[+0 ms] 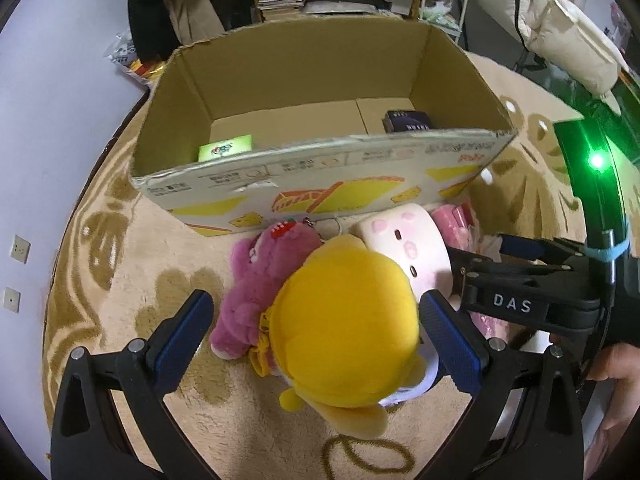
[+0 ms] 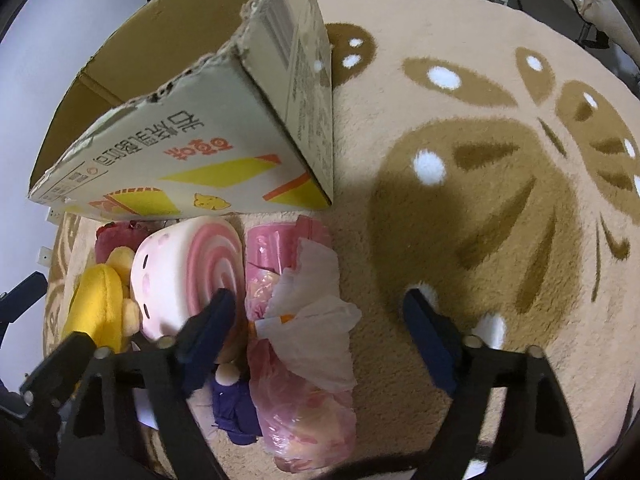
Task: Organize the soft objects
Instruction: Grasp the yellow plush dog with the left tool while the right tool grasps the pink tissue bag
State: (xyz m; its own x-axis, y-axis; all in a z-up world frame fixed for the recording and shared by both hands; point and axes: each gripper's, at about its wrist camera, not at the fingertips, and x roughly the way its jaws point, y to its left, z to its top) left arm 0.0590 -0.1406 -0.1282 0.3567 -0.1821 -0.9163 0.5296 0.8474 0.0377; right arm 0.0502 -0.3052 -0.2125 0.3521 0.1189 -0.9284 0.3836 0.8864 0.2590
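The left gripper (image 1: pixel 316 328) hangs released, its blue pads either side of the yellow plush toy (image 1: pixel 348 332) lying on the rug (image 1: pixel 120 248) at 6 o'clock from the cardboard box (image 1: pixel 320 184). The right gripper (image 2: pixel 320 320) gapes released over a pink plastic-wrapped bundle (image 2: pixel 296 360), with the pink swirl-roll plush (image 2: pixel 188 272) at its 9 o'clock.

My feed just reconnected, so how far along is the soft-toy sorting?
Barely begun. The cardboard box holds only a green packet and a dark packet, no soft toys. In hand: the open left tongs straddle the yellow plush. Left on the rug: purple bear, pink roll cushion, pink bag. The right tongs are open, empty.
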